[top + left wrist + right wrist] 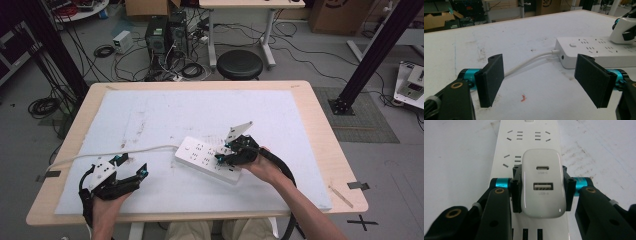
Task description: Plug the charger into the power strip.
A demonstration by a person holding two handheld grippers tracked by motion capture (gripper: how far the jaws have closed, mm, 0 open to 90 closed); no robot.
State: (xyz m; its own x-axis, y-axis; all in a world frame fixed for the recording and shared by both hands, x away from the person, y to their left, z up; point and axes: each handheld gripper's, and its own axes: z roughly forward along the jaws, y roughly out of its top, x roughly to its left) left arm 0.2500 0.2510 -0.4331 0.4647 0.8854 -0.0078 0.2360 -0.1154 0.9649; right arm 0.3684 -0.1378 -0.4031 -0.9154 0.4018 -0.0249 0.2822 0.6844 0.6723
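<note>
A white power strip lies near the middle of the white mat, and its white cable runs off to the left. My right gripper hovers over the strip's near end, shut on a white USB charger. In the right gripper view both pads press the charger's sides, above the strip's sockets. Whether its prongs sit in a socket is hidden. My left gripper rests at the lower left, open with nothing between its jaws. Its own view looks along the cable toward the strip.
The white mat covers most of the wooden table. A small red speck lies on the mat just ahead of the left jaws. Beyond the far edge stand a black stool and tangled floor cables.
</note>
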